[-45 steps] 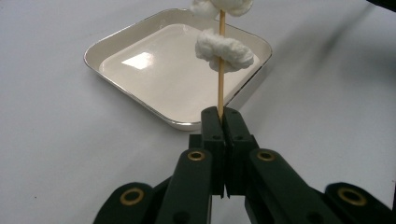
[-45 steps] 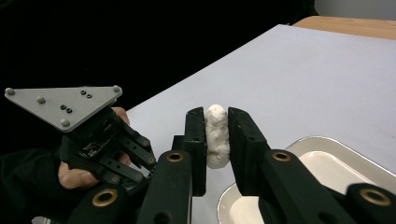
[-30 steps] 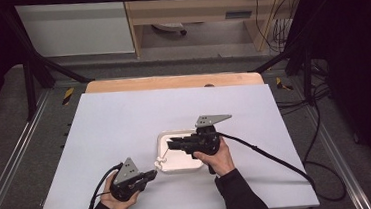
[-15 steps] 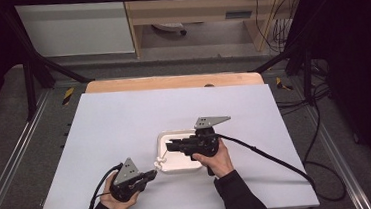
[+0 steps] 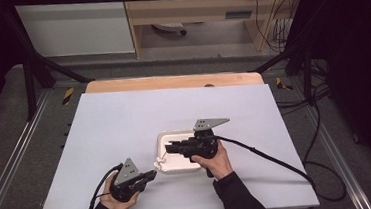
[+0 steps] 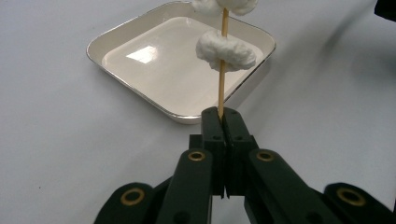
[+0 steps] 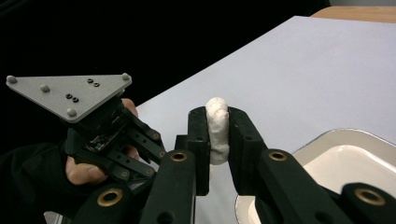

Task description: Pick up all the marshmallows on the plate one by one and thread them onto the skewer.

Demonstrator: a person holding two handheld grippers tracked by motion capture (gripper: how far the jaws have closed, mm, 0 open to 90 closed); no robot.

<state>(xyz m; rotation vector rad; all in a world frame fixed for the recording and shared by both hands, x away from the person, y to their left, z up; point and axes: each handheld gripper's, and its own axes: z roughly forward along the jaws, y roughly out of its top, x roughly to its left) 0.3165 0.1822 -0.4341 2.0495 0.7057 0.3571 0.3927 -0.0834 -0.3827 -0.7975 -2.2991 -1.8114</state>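
Note:
In the left gripper view, my left gripper (image 6: pixel 223 116) is shut on the lower end of a thin wooden skewer (image 6: pixel 221 88). The skewer stands up and carries a white puffy piece (image 6: pixel 225 50), with a second one (image 6: pixel 224 5) at the top edge of the frame. Behind it sits a shallow white square tray (image 6: pixel 159 70). In the right gripper view, my right gripper (image 7: pixel 217 114) is shut on another white puffy piece (image 7: pixel 218 135), held edge-on between the pads. From the high view, the left gripper (image 5: pixel 151 175) is at the tray's (image 5: pixel 176 134) near left corner and the right gripper (image 5: pixel 169 147) hovers over the tray.
A white board (image 5: pixel 174 110) covers the table, with a strip of wood (image 5: pixel 171 82) along its far edge. Black cables (image 5: pixel 273 160) trail from both grippers toward the near and right sides. Metal frame rails (image 5: pixel 8 168) flank the table.

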